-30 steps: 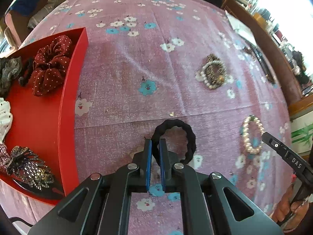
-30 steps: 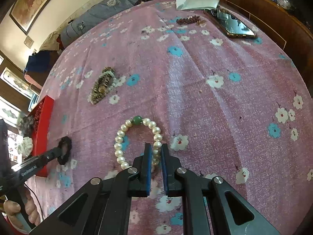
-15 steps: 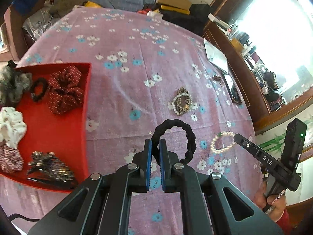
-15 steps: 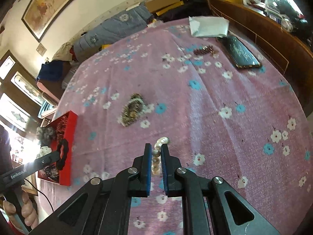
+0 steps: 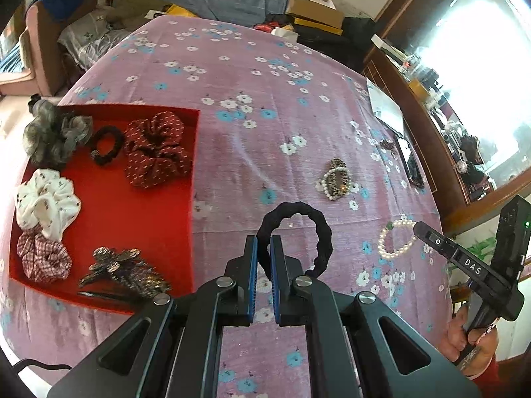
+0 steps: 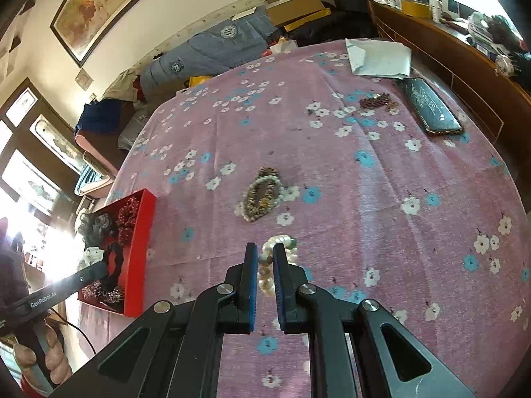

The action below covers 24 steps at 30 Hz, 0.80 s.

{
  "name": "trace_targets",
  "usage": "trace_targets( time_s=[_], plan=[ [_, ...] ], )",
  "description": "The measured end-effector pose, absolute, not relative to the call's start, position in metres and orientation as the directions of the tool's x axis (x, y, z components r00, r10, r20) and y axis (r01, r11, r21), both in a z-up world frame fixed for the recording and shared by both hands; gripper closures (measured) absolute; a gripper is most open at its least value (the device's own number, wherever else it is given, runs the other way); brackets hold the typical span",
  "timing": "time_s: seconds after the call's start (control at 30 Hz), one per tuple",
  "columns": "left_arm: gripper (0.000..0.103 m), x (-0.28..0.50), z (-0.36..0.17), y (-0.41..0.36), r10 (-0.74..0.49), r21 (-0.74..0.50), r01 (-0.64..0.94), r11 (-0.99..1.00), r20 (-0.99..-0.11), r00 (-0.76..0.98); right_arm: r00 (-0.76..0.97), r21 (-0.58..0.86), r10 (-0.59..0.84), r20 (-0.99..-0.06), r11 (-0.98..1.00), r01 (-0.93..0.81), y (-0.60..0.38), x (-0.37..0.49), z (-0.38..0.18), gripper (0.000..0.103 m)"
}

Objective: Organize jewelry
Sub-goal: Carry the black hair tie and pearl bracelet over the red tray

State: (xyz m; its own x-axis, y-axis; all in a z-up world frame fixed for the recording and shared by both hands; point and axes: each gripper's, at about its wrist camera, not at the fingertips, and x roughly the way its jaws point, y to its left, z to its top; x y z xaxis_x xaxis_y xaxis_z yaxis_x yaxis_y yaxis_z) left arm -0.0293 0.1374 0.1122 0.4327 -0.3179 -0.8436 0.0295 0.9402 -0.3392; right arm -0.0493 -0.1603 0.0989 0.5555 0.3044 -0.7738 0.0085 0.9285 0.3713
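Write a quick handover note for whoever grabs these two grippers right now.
Left gripper: shut on the black hair tie, held above the cloth.
Right gripper: shut on the pearl bracelet, also lifted.
Red tray, at the left: scrunchies and a jewelled clip already inside.
Left on the cloth: leopard pearl piece, dark red beaded piece by the phone.
Next: probably drop both held items in the tray, then fetch the rest.

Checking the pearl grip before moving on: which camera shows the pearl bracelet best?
The left wrist view: the pearl bracelet hangs there as a whole loop from the right tongs. The right wrist view shows only a few beads bunched between its fingers.
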Motion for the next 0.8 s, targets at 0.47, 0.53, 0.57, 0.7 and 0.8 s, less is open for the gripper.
trace_targets(
  time_s=[0.47, 0.53, 0.57, 0.7, 0.8],
  plan=[
    [0.096, -0.063, 0.104, 0.217, -0.288, -0.371, -0.121, 0.921, -0.855, 0.432, 0.525, 0.376, 0.356, -0.773, 0.924, -0.073, -0.102, -0.035, 0.107, 0.093],
    [0.096, -0.068, 0.108, 0.236, -0.266, -0.366, -0.151, 0.918, -0.853, 0.449, 0.521, 0.377, 0.365, -0.771, 0.922, -0.089, -0.092, -0.034, 0.109, 0.093],
    [0.096, -0.069, 0.11, 0.243, -0.258, -0.364, -0.161, 0.917, -0.852, 0.455, 0.519, 0.377, 0.37, -0.771, 0.921, -0.097, -0.087, -0.033, 0.11, 0.093],
    [0.096, -0.073, 0.117, 0.275, -0.201, -0.338, -0.208, 0.918, -0.848, 0.49, 0.511, 0.376, 0.385, -0.768, 0.918, -0.126, -0.067, -0.03, 0.113, 0.093],
    [0.096, -0.071, 0.119, 0.295, -0.164, -0.32, -0.24, 0.916, -0.848, 0.504, 0.508, 0.373, 0.395, -0.765, 0.916, -0.15, -0.052, -0.027, 0.117, 0.093]
  ],
)
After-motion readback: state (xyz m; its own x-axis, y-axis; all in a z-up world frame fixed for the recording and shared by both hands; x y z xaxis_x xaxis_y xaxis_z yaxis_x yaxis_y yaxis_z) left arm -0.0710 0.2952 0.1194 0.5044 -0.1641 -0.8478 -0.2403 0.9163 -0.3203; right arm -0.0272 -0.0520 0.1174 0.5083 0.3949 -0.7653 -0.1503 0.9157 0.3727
